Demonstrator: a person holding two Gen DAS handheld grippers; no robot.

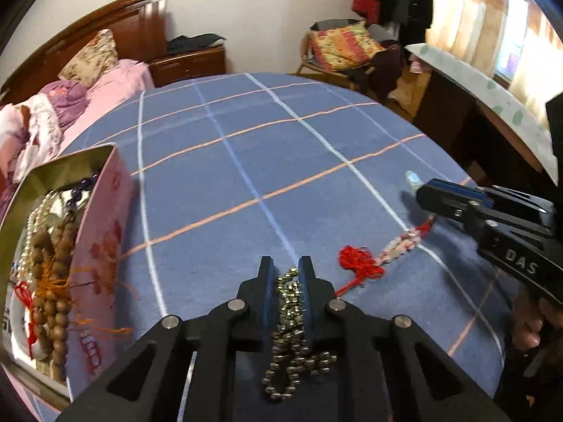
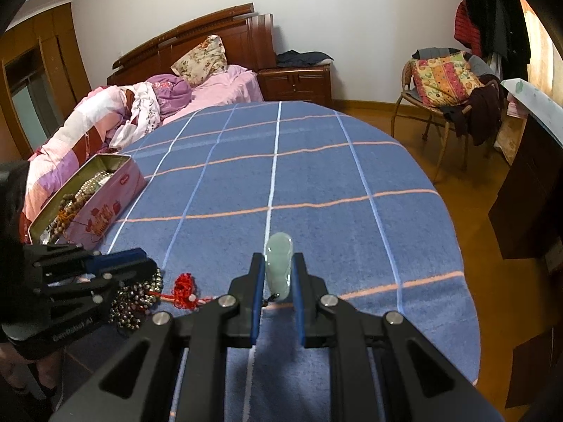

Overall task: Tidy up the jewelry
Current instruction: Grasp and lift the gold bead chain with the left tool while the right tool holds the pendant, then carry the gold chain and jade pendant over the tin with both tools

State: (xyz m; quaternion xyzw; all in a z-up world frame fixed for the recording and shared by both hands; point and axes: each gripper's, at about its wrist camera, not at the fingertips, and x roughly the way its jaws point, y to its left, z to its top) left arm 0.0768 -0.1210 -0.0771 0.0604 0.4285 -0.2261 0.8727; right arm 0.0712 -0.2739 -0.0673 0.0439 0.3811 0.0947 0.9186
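Jade pendant (image 2: 278, 263) sat clamped between right gripper (image 2: 278, 263) pads; bead chain (image 1: 290, 302) was pinched in left gripper (image 1: 286, 270), its lower loops hidden

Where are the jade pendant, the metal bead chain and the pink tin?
jade pendant (image 2: 278, 263): right wrist view, middle of the stone.
metal bead chain (image 1: 289, 302): left wrist view, strands between the fingers.
pink tin (image 2: 116, 197): right wrist view, printed side wall.

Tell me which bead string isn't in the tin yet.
The metallic bead chain, clamped in the left gripper over the blue cloth. The brown wooden beads already lie in the pink tin.
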